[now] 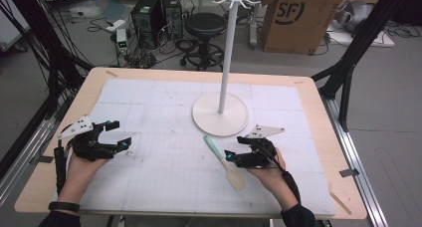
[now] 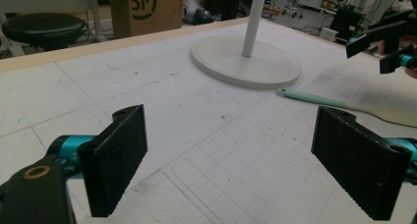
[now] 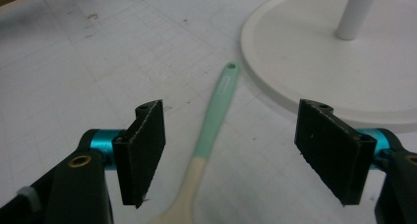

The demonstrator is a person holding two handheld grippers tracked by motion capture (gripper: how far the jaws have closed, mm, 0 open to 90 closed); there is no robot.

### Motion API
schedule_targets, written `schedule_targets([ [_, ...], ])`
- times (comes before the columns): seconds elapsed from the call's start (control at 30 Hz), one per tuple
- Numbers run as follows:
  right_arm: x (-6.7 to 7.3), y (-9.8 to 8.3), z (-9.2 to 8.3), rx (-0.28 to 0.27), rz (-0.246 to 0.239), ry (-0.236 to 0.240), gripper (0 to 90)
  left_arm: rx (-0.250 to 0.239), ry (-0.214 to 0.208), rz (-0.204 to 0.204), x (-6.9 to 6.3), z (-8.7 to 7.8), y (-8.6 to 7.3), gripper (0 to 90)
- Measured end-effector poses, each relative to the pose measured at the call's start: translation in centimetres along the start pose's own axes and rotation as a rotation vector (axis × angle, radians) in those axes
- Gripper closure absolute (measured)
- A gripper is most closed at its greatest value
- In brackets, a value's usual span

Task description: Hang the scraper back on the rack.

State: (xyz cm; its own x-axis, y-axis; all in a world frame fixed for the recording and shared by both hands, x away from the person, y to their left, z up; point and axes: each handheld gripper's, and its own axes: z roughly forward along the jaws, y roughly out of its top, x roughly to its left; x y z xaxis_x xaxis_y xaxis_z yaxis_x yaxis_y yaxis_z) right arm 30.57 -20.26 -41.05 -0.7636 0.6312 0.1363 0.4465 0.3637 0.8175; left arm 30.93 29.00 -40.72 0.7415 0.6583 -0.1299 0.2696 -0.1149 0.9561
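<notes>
Spatula [image 1: 222,161] flat on counter [image 1: 318,137], handle tip just beside stand base [image 1: 220,115]. My right hand-held gripper [image 1: 235,148] spread wide, straddling its handle. My left hand-held gripper [image 1: 116,133] spread, well apart from spatula.

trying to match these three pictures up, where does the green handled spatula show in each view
High view: the spatula lies lower centre on the mat, just left of the right gripper.
Left gripper view: at the right, beyond the right-hand jaw.
Right gripper view: bottom centre, between the open jaws.
Shared landmark: the white stand's round base, near the handle's tip.
</notes>
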Motion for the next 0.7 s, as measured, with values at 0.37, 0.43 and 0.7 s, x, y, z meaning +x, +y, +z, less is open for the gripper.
schedule_targets([
  [0.37, 1.7, -1.2, 2.0, 0.118, 0.000, -0.022, 47.0, 0.005, 0.000, 0.000, -0.2, 0.1, 0.0, 14.4],
  [0.43, 1.9, -1.4, 2.3, 0.133, 0.003, -0.031, 49.3, 0.007, -0.001, 0.000, -0.2, 0.1, 0.0, 14.4],
  [0.7, 2.6, -2.0, 3.3, 0.177, -0.001, -0.058, 61.4, 0.010, 0.001, 0.003, -0.2, 0.2, 0.0, 14.5],
])
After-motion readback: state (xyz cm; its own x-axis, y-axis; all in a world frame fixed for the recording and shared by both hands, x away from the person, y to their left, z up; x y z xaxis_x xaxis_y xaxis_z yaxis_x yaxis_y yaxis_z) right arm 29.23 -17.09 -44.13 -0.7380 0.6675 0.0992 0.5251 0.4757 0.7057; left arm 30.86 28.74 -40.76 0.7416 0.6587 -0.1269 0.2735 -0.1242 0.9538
